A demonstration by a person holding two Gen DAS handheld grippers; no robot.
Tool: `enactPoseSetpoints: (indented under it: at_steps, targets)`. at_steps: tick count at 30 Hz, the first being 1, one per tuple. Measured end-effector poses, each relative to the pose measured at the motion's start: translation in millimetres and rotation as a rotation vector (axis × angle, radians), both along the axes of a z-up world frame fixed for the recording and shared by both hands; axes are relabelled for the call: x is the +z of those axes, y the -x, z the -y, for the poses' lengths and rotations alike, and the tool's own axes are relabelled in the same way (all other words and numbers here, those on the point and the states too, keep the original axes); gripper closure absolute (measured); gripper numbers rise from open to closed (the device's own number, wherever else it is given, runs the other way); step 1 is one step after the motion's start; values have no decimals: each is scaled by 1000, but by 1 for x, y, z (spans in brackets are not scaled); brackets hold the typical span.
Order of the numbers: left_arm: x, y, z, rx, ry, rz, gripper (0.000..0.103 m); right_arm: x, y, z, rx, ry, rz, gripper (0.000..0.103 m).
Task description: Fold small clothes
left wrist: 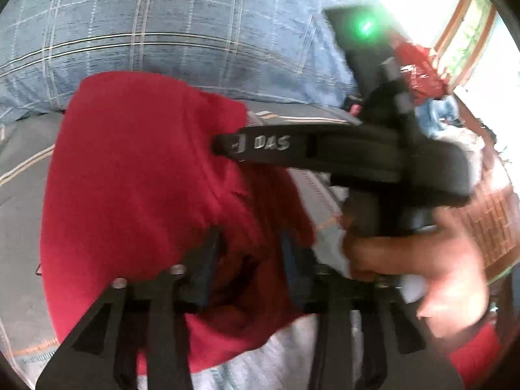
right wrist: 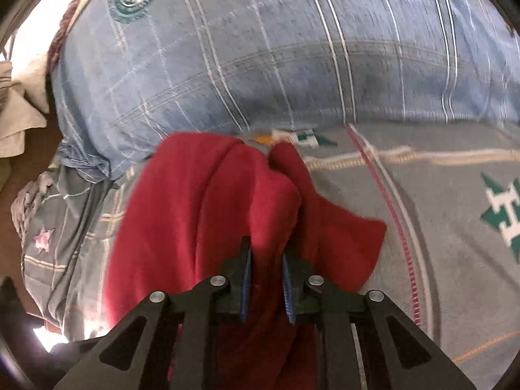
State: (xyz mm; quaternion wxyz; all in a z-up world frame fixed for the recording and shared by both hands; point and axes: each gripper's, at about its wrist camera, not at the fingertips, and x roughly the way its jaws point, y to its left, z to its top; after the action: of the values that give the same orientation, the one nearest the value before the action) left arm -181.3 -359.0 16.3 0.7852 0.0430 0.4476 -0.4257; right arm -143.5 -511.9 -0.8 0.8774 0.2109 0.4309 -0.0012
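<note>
Left gripper (left wrist: 250, 253): black angular linkage arms with triangular cut-outs, round silver pivot screws, blue pads on the fingers (left wrist: 294, 261). Right gripper (right wrist: 266, 281): same black build, four silver screws, ribbed blue pads; "DAS" in white lettering, green indicator light, red tape on body. Right hand (left wrist: 419, 269) bare-skinned, red sleeve at wrist.

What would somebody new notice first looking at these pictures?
The bright red garment, bunched in the middle of both views on a grey patterned bedspread. Both grippers have their fingers in it: the right gripper closed on a ridge of cloth, the left gripper around a fold. A blue checked pillow lies behind.
</note>
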Motion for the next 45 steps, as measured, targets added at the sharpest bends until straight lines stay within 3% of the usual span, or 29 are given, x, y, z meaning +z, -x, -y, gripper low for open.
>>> enactPoseSetpoints:
  at_steps: [1, 3, 8, 11, 13, 15, 16, 17, 21, 24, 32, 37, 39, 41, 45]
  targets:
    - [6, 2, -4, -18, 5, -7, 45, 1, 3, 2, -13, -13, 12, 82]
    - [19, 5, -19, -26, 6, 11, 40, 8, 13, 6, -37, -31, 24, 76]
    - [38, 6, -76, 51, -43, 136, 40, 31, 50, 0, -25, -94, 84, 44]
    - [29, -6, -102, 142, -97, 174, 40, 36, 66, -17, 18, -131, 101, 34]
    - [19, -15, -114, 191, -105, 142, 40, 29, 67, -31, 51, -142, 73, 32]
    - [11, -22, -117, 210, -95, 106, 40, 17, 64, -45, 81, -98, 27, 43]
    - [6, -22, -118, 217, -96, 95, 40, 14, 65, -49, 84, -62, 11, 73]
    - [3, -20, -117, 216, -95, 92, 40, 11, 67, -53, 85, -22, 0, 85]
    - [-1, -14, -121, 201, -90, 94, 40, 14, 92, -56, 68, 56, 41, 86]
    - [-7, -22, -117, 220, -95, 74, 40, 0, 94, -54, 38, 99, 10, 87]
    - [-7, -23, -120, 247, -98, 93, 36, 13, 103, -50, 43, 65, 34, 85]
    - [-6, -25, -120, 250, -89, 87, 32, 4, 103, -38, -8, -40, 37, 67]
    - [-4, -27, -121, 251, -74, 81, 29, 7, 108, -32, -27, -88, 62, 54]
    - [-3, -31, -122, 246, -55, 59, 28, 11, 112, -22, -77, -91, 97, 22]
    - [-1, -44, -119, 233, -14, 10, 20, 7, 107, 0, -138, -126, 125, 19]
